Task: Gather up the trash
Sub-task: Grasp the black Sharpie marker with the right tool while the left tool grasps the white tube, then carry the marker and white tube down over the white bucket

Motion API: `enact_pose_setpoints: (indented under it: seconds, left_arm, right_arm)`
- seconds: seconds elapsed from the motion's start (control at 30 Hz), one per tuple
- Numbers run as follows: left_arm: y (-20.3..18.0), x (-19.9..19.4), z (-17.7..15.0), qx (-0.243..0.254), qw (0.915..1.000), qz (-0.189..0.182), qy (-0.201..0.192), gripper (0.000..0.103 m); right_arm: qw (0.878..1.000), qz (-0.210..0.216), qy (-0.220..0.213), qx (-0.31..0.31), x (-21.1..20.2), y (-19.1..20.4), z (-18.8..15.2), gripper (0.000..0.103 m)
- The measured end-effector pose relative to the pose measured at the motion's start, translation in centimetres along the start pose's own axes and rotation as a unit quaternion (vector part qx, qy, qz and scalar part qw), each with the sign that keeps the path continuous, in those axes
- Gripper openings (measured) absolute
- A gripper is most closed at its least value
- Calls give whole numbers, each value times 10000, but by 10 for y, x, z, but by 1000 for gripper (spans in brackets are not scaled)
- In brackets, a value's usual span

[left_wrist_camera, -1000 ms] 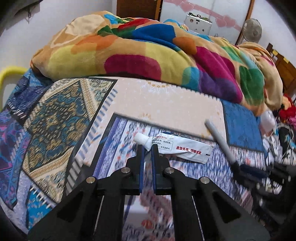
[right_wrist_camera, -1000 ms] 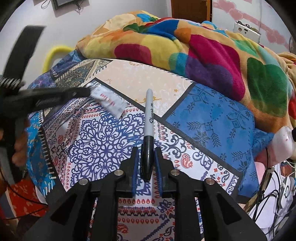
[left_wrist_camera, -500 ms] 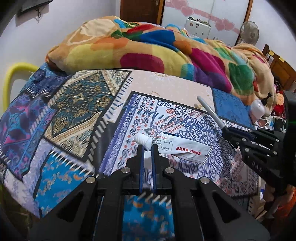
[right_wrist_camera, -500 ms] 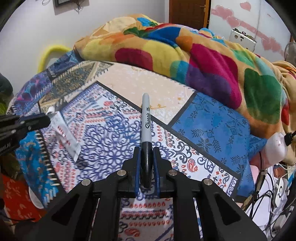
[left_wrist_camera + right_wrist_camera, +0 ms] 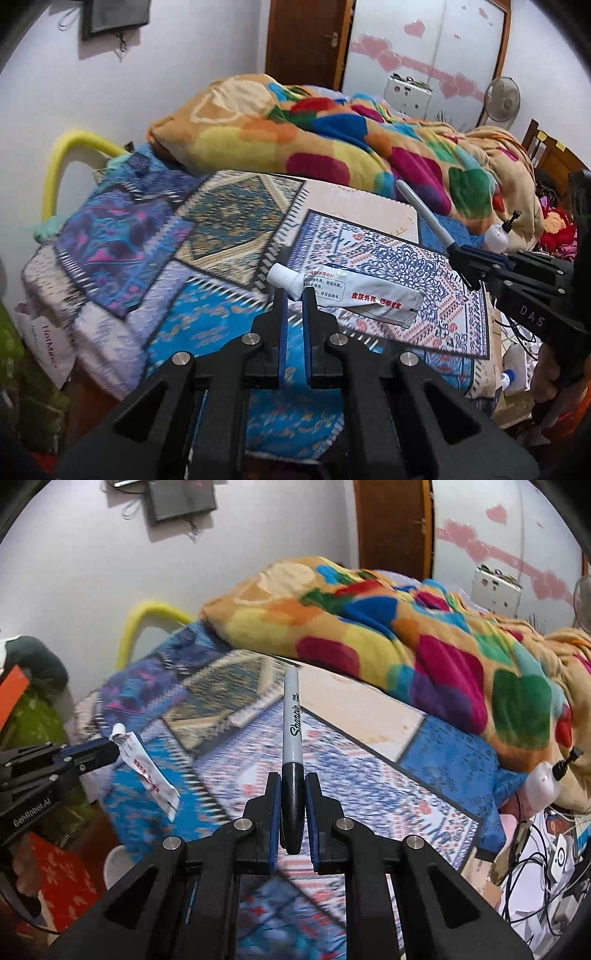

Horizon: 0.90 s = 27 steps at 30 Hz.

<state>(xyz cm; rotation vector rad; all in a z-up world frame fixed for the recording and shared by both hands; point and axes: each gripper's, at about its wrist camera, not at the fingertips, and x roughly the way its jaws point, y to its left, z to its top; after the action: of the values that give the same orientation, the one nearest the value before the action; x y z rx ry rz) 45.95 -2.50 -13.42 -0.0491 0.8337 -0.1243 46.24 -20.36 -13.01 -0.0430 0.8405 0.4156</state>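
Clamping a white tube (image 5: 354,295) near its cap, the left gripper (image 5: 294,295) holds it in the air over the patterned bedspread (image 5: 207,229). Beside it, the right gripper (image 5: 294,781) pinches a marker (image 5: 291,731) by its black cap, barrel pointing toward the blanket (image 5: 406,627).

Patchwork bedspread (image 5: 221,221) in blue, teal and cream; fleece blanket (image 5: 295,136) of bright patches; white ointment tube (image 5: 354,295), red lettering; grey Sharpie marker (image 5: 291,720), black cap.

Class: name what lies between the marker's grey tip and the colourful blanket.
Right wrist view: only patterned bedspread lies between marker and blanket.
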Motion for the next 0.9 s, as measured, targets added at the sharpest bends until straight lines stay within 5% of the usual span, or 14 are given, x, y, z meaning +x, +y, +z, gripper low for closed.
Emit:
enact_pose_setpoints:
  seconds: [0.5, 0.9]
  left_arm:
    - [104, -92, -76, -843, 9951, 487, -141, 6]
    - [203, -124, -164, -1584, 9799, 1208, 72, 6]
  right_arm:
    - [9942, 711, 15, -808, -26, 134, -18, 12]
    - [9793, 1283, 478, -1490, 0, 246, -53, 12]
